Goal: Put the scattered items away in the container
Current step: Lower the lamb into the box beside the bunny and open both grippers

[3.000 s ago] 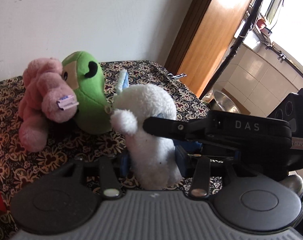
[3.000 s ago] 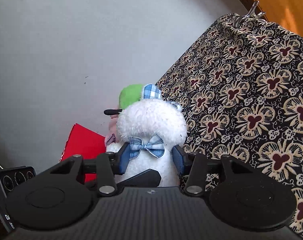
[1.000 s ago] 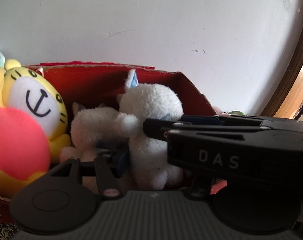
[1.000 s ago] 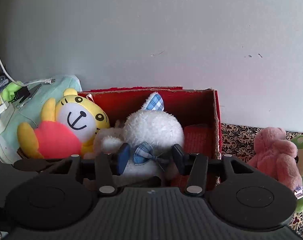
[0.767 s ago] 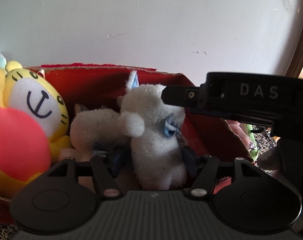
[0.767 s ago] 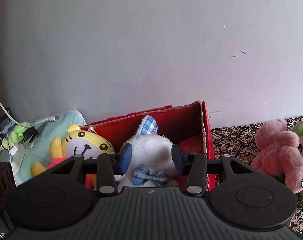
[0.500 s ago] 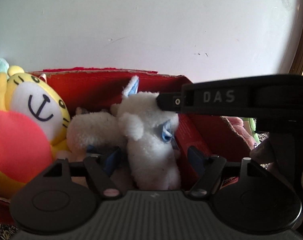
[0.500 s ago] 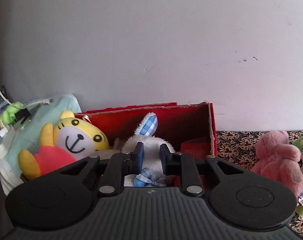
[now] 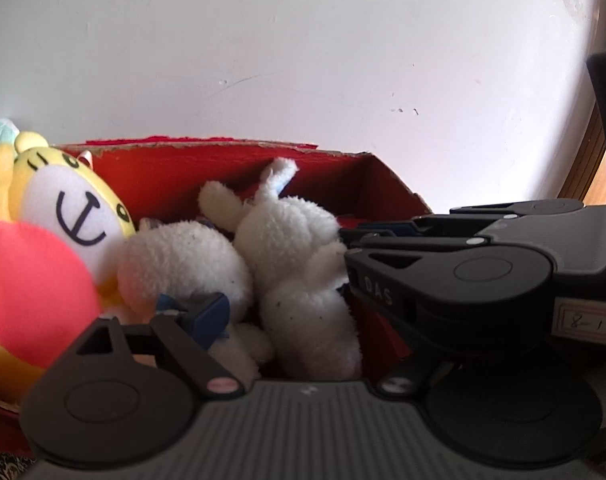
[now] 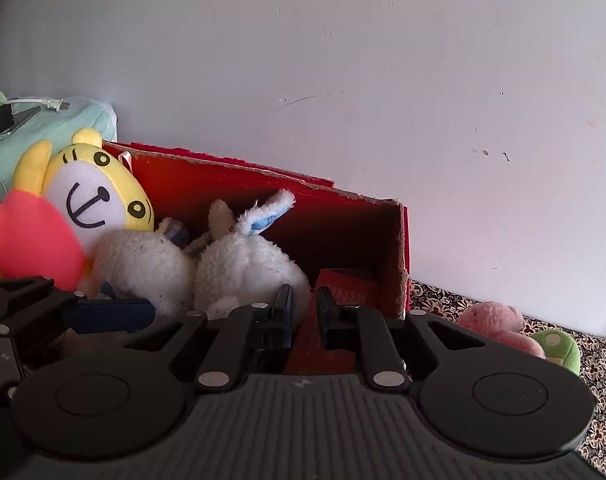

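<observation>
The white rabbit [image 9: 299, 264] lies inside the red box [image 10: 399, 248], leaning on another white toy [image 9: 183, 260] beside the yellow tiger [image 10: 99, 200]. The left claw [image 9: 287, 320] is opening, its jaws apart around the rabbit, probably to let it settle there. The right claw [image 10: 303, 312] is narrow and holds nothing. A pink toy [image 10: 499, 324] and a green toy [image 10: 559, 348] wait on the patterned cloth [image 10: 599, 364] outside.
</observation>
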The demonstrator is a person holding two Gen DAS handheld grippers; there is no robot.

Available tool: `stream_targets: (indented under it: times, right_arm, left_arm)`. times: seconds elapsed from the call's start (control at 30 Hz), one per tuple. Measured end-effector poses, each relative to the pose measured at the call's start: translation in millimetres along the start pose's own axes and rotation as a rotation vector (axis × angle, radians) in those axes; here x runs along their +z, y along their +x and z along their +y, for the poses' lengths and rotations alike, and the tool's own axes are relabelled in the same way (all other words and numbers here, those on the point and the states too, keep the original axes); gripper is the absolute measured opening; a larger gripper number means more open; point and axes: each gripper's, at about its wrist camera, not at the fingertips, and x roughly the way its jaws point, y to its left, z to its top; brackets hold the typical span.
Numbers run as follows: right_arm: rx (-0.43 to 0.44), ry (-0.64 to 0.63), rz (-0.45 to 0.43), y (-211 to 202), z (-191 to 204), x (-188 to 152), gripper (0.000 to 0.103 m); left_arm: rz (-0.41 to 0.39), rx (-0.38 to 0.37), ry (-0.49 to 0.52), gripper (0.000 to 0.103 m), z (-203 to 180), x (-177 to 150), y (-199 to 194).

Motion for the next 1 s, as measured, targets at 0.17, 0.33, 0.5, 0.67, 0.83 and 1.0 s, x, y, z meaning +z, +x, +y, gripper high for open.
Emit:
stream_targets:
  times: [0.17, 0.33, 0.5, 0.67, 0.83, 1.0]
  right_arm:
    - [0.03, 0.022, -0.026, -3.0, -4.2, -2.1, 0.016]
    - [0.117, 0.074, -0.065, -11.2, -17.7, -6.1, 0.017]
    - [0.188, 0.123, -0.115, -19.0, -26.8, -12.4, 0.018]
    - [0.265, 0.162, -0.175, -24.3, -32.2, -18.9, 0.024]
    - [0.325, 0.208, -0.22, -28.4, -36.2, -23.4, 0.031]
    - [0.355, 0.263, -0.256, -30.9, -39.4, -27.7, 0.033]
  left_arm:
    - [0.02, -0.014, 0.0, 0.09, 0.9, 2.6, 2.4]
    - [0.084, -0.03, 0.022, 0.091, 1.1, 10.9, 8.1]
    - [0.098, -0.031, 0.02, 0.091, 1.3, 11.8, 9.9]
    - [0.092, -0.02, 0.003, 0.094, 0.7, 10.4, 9.9]
    - [0.087, -0.013, -0.008, 0.097, 1.1, 9.6, 9.4]
    - [0.081, -0.015, -0.003, 0.099, 1.6, 9.2, 7.3]
